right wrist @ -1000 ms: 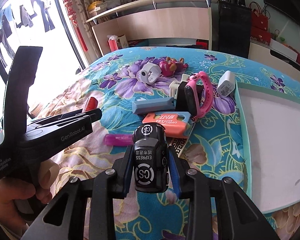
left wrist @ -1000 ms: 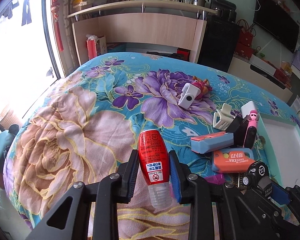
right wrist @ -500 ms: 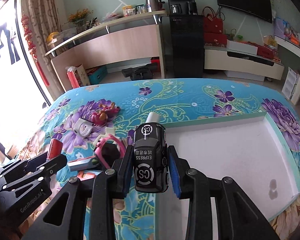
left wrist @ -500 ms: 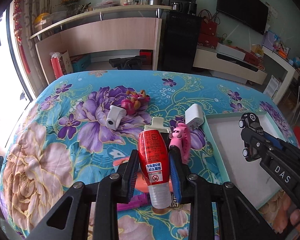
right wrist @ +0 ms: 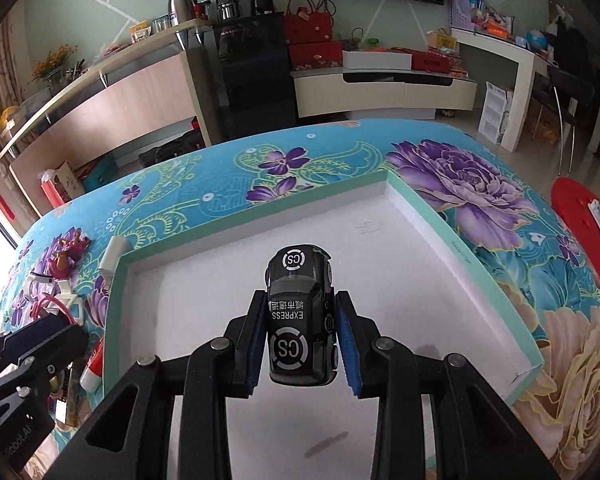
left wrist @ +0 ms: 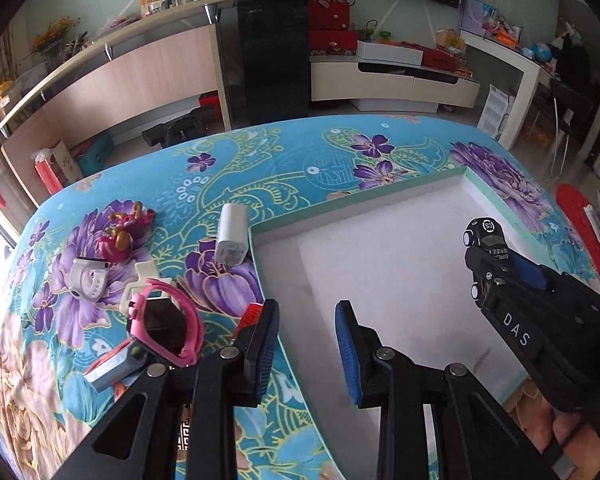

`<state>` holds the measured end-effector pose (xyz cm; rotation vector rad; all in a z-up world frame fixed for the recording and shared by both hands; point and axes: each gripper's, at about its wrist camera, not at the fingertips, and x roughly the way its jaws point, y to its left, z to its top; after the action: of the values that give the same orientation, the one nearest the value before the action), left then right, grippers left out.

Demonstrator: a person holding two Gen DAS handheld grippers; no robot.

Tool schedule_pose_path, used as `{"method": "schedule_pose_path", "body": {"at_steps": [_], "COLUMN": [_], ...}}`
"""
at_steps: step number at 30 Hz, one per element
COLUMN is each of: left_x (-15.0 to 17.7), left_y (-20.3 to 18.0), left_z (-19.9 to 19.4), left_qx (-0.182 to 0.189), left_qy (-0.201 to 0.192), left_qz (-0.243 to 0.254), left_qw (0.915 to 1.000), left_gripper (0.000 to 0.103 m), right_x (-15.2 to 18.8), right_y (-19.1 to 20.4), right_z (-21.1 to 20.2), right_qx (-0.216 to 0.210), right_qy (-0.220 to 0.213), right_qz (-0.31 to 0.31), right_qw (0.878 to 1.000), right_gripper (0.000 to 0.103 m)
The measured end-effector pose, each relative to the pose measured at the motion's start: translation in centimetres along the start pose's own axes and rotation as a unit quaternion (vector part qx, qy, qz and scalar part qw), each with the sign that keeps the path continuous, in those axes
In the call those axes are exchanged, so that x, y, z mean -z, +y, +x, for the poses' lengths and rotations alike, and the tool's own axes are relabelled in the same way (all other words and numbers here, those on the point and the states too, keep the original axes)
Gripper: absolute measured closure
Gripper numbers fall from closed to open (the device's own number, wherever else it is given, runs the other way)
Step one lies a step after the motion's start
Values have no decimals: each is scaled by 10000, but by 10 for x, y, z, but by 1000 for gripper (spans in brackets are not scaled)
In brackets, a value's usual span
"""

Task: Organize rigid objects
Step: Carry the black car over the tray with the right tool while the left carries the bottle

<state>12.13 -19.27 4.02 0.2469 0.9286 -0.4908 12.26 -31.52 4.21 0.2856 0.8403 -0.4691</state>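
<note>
Both hands have swung across to the white tray (right wrist: 420, 216). Right gripper (right wrist: 300, 344) fingers clamp the black toy car (right wrist: 300, 292) over its bare floor. Left gripper (left wrist: 306, 344) fingers stand apart, empty; the red bottle (left wrist: 252, 314) is just outside the tray. Nothing placed yet.

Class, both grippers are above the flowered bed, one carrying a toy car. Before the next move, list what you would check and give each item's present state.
1. Right gripper grips the black toy car: ok, a pad presses on each side.
2. Car above the white tray: ok.
3. Tray floor under the car free of things: ok, only a faint smudge nearer the camera.
4. Left gripper carrying something: not ok, nothing between its pads.
5. Red bottle placed in the tray: not ok, it is outside the rim, beside the left gripper.
6. The two grippers are apart: ok.
</note>
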Motion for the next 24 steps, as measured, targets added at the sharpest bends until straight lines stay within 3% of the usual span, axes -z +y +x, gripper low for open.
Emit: {"method": "schedule_pose_path", "body": {"at_steps": [7, 16, 19, 24], "left_x": [-1, 26, 30, 32], "left_y": [-15, 54, 63, 52], "left_z": [13, -5, -10, 6], "left_qx": [57, -263, -412, -326], "left_qy": [88, 50, 8, 199], "left_qz": [-24, -912, -883, -611], "left_qw": [9999, 9955, 9952, 9974], "left_gripper": [72, 71, 71, 71], "right_x": [0, 0, -1, 0], "right_y": [-28, -31, -29, -25], "right_z": [6, 8, 8, 9], "right_qx": [-12, -156, -192, -208], "right_qy": [112, 176, 180, 193], "right_qz": [347, 451, 448, 385], "right_qw": [9993, 9987, 9986, 9989], "right_gripper": [69, 69, 69, 69]}}
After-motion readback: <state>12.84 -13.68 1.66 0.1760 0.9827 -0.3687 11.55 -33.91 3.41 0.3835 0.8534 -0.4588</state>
